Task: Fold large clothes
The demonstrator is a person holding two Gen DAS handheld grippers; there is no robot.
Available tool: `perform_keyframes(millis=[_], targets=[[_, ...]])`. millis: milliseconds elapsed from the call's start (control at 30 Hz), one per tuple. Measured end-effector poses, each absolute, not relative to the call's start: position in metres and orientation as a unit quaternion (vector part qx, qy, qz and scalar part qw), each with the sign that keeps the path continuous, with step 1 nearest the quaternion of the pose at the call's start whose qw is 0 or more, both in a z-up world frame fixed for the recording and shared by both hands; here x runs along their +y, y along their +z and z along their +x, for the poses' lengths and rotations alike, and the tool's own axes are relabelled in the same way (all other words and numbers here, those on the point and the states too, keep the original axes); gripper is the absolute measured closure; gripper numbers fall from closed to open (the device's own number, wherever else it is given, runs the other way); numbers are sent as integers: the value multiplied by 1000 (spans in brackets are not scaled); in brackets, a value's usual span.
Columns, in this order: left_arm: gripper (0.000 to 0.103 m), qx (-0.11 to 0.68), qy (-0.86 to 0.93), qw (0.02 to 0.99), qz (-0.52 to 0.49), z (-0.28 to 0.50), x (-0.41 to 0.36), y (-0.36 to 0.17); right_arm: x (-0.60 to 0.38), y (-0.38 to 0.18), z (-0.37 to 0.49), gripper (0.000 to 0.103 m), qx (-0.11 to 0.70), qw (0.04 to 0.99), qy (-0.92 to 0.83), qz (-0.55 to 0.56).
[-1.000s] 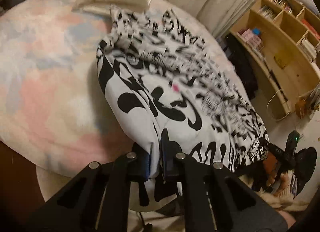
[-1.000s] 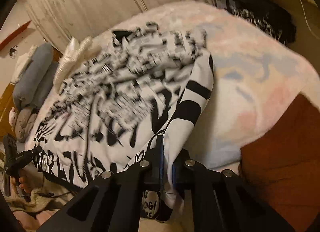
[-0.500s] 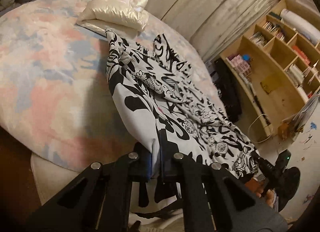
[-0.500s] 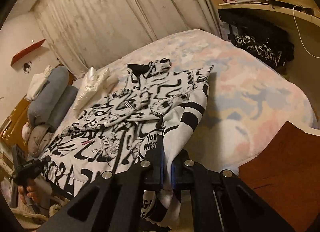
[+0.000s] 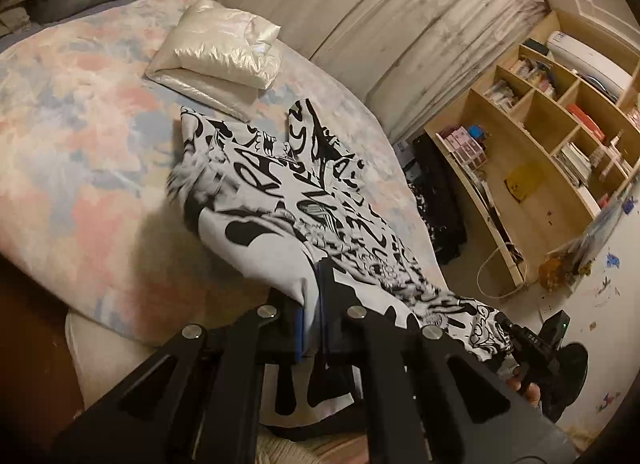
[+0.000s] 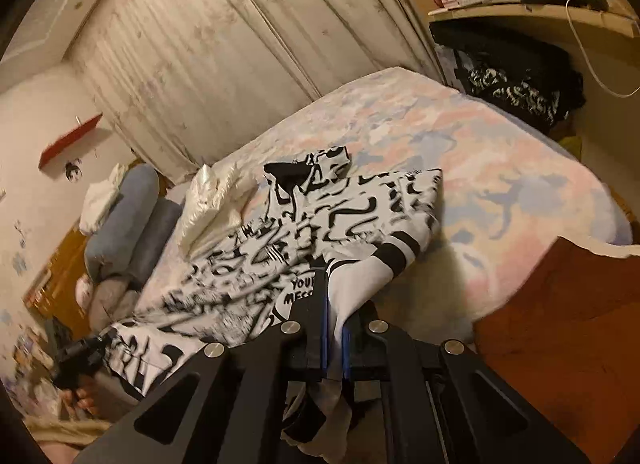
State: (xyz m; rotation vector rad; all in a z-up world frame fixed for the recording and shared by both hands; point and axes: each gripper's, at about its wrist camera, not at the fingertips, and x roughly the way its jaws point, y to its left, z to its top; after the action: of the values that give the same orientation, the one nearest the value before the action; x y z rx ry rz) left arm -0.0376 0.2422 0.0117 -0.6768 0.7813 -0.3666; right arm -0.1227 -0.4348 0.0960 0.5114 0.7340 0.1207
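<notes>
**Both grippers clamped on the printed garment, held up over the bed**

From the left wrist: the left gripper (image 5: 311, 328) has its jaws pressed together on a fold of the black-and-white printed garment (image 5: 288, 200). The cloth rises out of the pinch and runs forward, away from the gripper, draping down onto the pastel bedspread (image 5: 80, 112). Its far end lies crumpled just short of a shiny cream pillow (image 5: 224, 52), well ahead of the gripper and a little to its left. To the gripper's right the garment's near edge stretches across to the right gripper (image 5: 520, 338), small and dark at the frame's lower right, with a hand wrapped round its handle. Beyond that stands a wooden bookshelf (image 5: 560, 136); pale curtains (image 5: 400, 24) hang behind the bed.

From the right wrist: the right gripper (image 6: 334, 340) is likewise closed tight on the garment (image 6: 352, 204), a white corner with a black band bunched between the jaws and a tail of cloth hanging below them. The printed fabric spreads ahead and to the gripper's left over the bedspread (image 6: 500, 152). Far off to the left the left gripper (image 6: 82, 352) grips the other corner. The pillow (image 6: 208, 200) lies beyond the garment, ahead-left, with grey bolsters (image 6: 128, 216) further left.
</notes>
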Motion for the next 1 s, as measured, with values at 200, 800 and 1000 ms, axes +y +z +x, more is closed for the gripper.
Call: perform_keyframes(millis=[200, 800, 1000], targets=[[99, 379, -158, 837, -361, 52, 236, 18, -449, 106, -25, 99, 360, 887, 65, 282], [46, 406, -74, 856, -312, 332, 215, -22, -461, 41, 300, 16, 397, 877, -10, 269], [46, 481, -62, 852, -196, 375, 199, -87, -450, -44, 348, 16, 477, 856, -6, 202]])
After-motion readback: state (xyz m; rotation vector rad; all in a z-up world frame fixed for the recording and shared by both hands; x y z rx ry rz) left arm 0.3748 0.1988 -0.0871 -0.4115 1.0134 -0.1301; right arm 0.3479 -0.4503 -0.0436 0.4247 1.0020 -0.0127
